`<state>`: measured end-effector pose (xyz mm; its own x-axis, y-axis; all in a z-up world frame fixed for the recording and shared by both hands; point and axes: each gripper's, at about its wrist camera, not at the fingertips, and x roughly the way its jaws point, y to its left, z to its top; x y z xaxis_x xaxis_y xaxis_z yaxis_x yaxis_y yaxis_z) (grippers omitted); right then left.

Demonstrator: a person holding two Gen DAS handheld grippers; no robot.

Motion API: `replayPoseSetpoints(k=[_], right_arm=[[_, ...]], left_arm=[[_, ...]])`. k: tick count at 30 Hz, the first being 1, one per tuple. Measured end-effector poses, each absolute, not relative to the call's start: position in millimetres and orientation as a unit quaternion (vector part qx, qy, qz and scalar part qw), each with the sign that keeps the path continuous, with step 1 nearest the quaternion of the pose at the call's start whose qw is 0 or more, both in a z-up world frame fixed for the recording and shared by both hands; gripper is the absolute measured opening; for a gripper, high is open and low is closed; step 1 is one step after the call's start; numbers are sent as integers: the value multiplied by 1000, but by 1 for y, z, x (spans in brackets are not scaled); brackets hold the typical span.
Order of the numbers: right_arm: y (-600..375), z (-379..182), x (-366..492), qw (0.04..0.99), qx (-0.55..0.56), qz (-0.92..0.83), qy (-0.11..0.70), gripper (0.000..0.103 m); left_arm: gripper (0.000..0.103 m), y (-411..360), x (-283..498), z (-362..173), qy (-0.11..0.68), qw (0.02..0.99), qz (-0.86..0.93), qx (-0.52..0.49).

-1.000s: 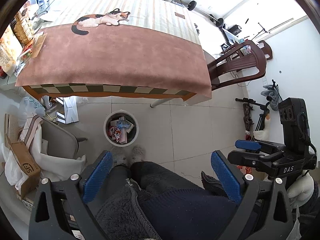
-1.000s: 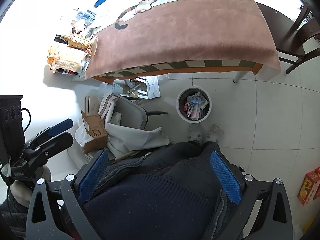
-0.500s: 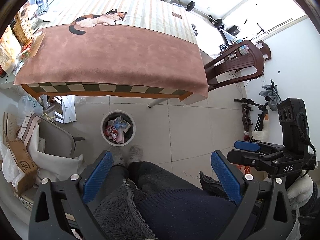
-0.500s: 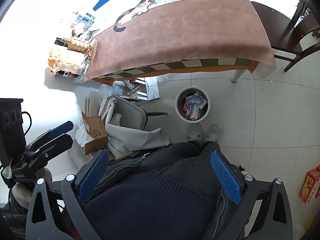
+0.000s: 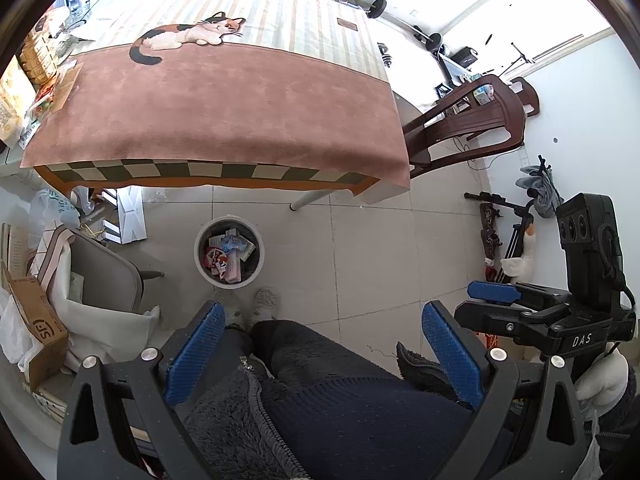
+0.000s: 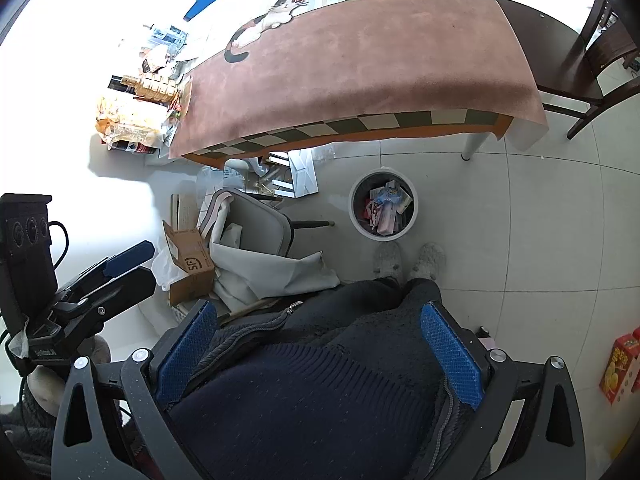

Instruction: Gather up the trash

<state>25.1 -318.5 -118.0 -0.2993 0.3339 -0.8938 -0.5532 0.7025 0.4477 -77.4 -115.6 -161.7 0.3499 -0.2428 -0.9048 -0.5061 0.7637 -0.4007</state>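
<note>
Left wrist view: left gripper (image 5: 324, 354) at the bottom of the frame, blue-padded fingers (image 5: 196, 350) spread wide with nothing between them, held over the person's dark knitted sweater (image 5: 360, 420). Right gripper (image 5: 494, 292) visible at lower right, seen side-on; whether its fingers are apart cannot be told from here. Round white trash bin (image 5: 229, 253), centre-left on the tiled floor (image 5: 380, 248), holding assorted wrappers and small cartons (image 5: 228, 254). Two fuzzy grey slippers (image 5: 250, 306) just below the bin, near its rim. Table (image 5: 208, 120) across the upper half, covered by a brown cloth with a checkered border and a printed calico cat (image 5: 188, 36) at upper left. Dark wooden chair (image 5: 472, 120) at upper right, beside the table's corner. Grey chair draped with light fabric (image 5: 104, 292) at lower left; cardboard box (image 5: 34, 320) at the left edge. Right wrist view: right gripper (image 6: 318, 344) at the bottom, blue fingers (image 6: 450, 356) released and wide apart, empty, above the same sweater. Left gripper (image 6: 130, 258) at middle left, seen from the side. Trash bin in the centre-right, filled with packaging, slippers directly below it. Table in the upper centre, snack packets (image 6: 136, 116) piled at its left end. Red and yellow box (image 6: 622, 364) on the floor at the lower right edge.
</note>
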Motion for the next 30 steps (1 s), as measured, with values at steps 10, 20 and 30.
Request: replayPoseSetpoints(k=[10, 20, 30], right_arm=[[-323, -117, 27, 586, -77, 380, 711, 103], [-323, -116, 24, 588, -75, 380, 710, 103], [-311, -113, 16, 588, -73, 380, 710, 103]], left_arm=[[101, -117, -75, -161, 562, 752, 87, -333], [101, -117, -77, -161, 562, 752, 86, -332], [101, -113, -73, -160, 559, 753, 90, -337]])
